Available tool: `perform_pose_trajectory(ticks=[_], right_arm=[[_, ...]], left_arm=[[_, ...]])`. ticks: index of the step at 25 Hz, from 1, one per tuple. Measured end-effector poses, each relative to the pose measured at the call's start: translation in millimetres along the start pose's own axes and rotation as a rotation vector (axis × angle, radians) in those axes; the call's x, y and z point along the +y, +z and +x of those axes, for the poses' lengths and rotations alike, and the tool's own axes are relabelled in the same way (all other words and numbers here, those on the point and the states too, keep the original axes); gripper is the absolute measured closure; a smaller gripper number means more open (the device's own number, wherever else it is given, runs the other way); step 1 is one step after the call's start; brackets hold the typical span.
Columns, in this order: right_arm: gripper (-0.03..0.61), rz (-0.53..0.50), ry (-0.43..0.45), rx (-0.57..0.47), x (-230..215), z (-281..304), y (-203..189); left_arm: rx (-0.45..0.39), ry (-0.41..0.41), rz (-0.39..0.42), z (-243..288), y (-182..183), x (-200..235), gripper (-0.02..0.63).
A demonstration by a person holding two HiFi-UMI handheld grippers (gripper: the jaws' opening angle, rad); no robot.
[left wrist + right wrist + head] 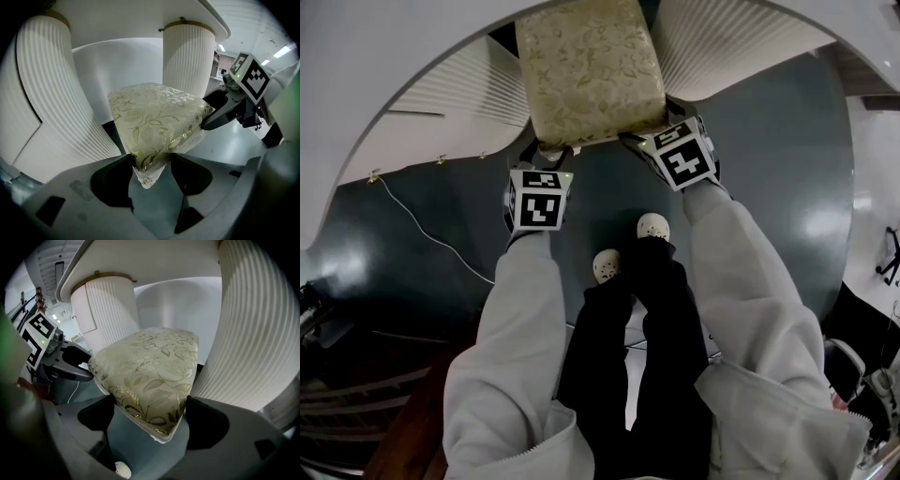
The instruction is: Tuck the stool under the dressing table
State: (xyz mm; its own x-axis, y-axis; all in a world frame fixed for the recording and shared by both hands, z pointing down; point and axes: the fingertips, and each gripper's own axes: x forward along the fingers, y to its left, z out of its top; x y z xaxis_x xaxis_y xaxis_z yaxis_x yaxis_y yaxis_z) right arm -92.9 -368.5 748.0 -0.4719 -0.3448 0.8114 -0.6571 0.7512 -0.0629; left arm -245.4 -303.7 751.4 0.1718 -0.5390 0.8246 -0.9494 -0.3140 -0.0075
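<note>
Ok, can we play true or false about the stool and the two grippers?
1. Both grippers hold the stool. True: the left gripper and the right gripper each clamp a near corner of it.
2. The stool's cushion is plain red. False: it is cream with a gold leaf pattern.
3. The stool sits between two ribbed white columns of the dressing table. True.
4. The person wears black shoes. False: the shoes are white.
</note>
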Motion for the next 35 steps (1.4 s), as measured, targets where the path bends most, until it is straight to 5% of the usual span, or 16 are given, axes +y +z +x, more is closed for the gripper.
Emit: perform_pose_trajectory(ticks=[24,30,35], right_arm=[[0.060,0.050,-0.058,-0.137,-57.0,37.5,84.1],[0.061,0.031,-0.157,-0.157,-63.9,43.3,103.8],[0.094,-0.080,-0.298,-0.198,-55.3,32.4,107.3]], left_arm=[[-0.144,0.071,-0.018,36.1,87.7,64.5,0.380],[-0.181,0.167,-0.135,41.8,97.2,82.4,0.390],[-0.187,0.201,-0.186,39.5,93.6,82.3,0.394]])
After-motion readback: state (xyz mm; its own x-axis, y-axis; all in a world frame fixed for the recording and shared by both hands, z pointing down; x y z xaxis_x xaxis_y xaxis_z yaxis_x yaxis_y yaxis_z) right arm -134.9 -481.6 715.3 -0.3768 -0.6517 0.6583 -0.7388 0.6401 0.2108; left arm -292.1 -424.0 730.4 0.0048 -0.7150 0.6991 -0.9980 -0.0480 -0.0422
